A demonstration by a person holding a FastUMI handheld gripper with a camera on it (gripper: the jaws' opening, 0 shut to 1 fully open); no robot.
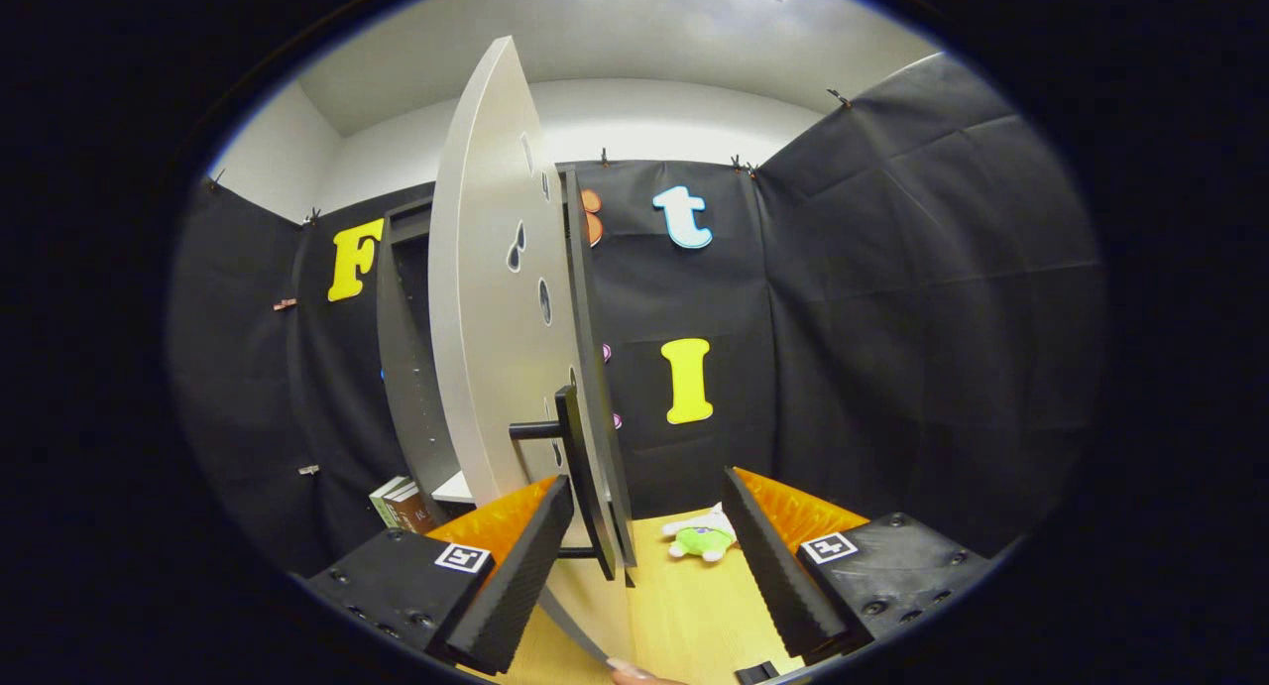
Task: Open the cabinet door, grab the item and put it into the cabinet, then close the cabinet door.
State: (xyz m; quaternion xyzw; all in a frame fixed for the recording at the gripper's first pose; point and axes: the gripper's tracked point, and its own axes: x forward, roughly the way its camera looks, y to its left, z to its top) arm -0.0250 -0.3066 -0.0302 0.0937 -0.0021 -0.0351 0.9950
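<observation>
Tongs spread wide, holding nothing, fingers flanking the handle of the cabinet door, which stands swung open; plush toy lies on the table beyond the fingers, ungrabbed; stowing and closing remain, seemingly.

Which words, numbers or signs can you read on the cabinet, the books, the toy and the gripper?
Books beside the cabinet: spine print too small to read.
Square markers on the gripper: black-and-white patterns, no words.
Cabinet door, handle, plush toy: no text.
The gripper is open, with the handle between its fingers.
</observation>
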